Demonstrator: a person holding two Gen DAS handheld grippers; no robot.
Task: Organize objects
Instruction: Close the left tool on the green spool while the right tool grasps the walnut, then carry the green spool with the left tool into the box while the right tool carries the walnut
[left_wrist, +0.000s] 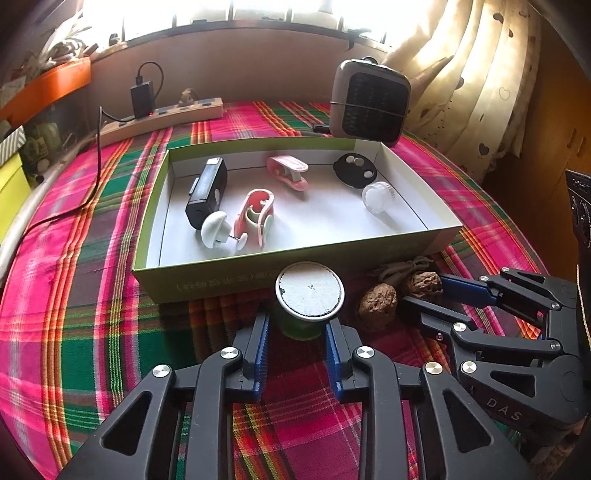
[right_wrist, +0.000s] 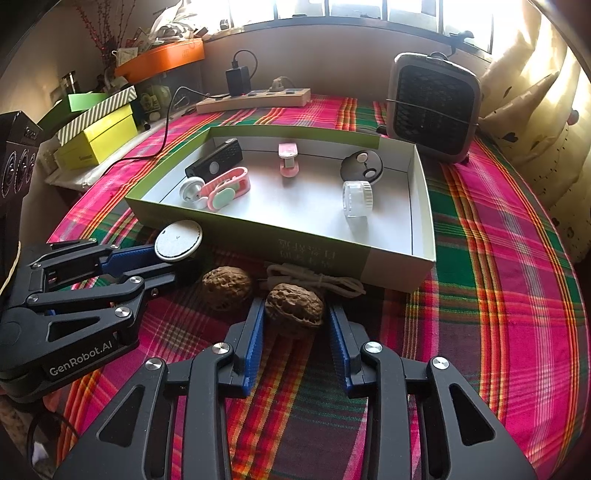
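Green spool (left_wrist: 301, 325) with white round cap stands on plaid cloth (left_wrist: 92, 332) just before open box's (left_wrist: 221, 284) near wall; left gripper (left_wrist: 297, 332) fingers clamped on its sides. Beside it, walnut (right_wrist: 294, 306) clamped between right gripper (right_wrist: 295, 325) fingers; second walnut (right_wrist: 227, 286) loose between the two grippers; coiled cord (right_wrist: 317, 280) against box wall. Inside box: black device (left_wrist: 207, 192), two pink clips, white knob, clear cap (left_wrist: 377, 197), black disc (left_wrist: 355, 170). Behind box: fan heater (left_wrist: 371, 101), power strip (left_wrist: 162, 116).
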